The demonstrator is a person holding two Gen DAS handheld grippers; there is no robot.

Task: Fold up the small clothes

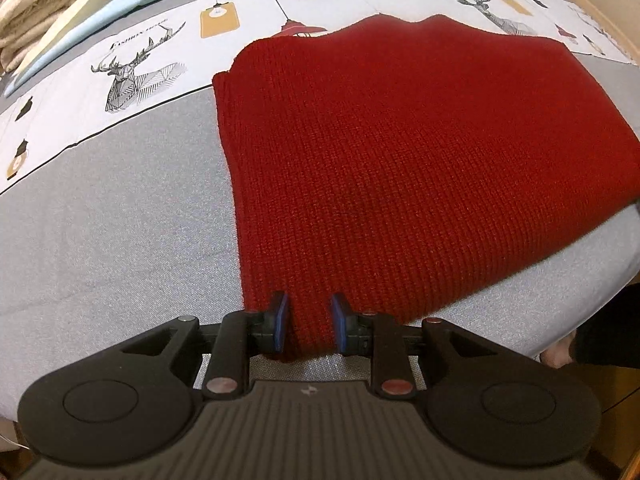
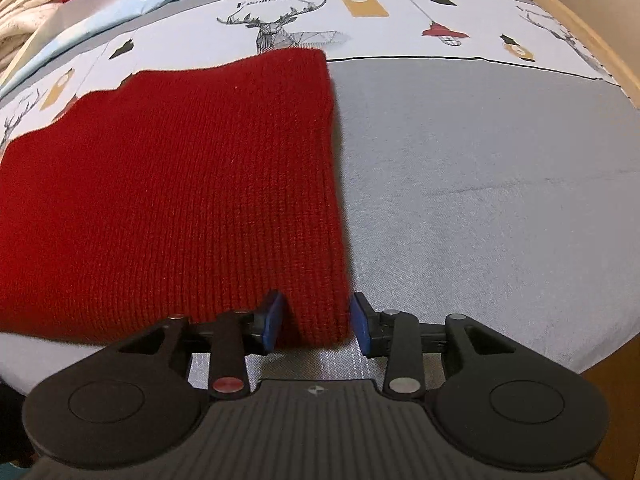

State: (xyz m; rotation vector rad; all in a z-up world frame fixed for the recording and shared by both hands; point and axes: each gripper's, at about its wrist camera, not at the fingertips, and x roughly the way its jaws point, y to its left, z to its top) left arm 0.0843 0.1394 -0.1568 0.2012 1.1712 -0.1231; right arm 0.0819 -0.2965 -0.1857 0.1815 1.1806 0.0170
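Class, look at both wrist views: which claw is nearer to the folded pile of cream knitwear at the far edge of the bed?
Left, probably. The left claw holds the red knit's near-left corner, the pile's side; the right claw holds its near-right corner.

The red knit garment (image 1: 400,168) lies flat on the bed (image 1: 120,220), folded into a rough rectangle. Its ribbed surface is smooth. The near hem reaches the bed's near edge; the far edge overlaps the printed band of the cover. Both near corners sit between gripper fingers.
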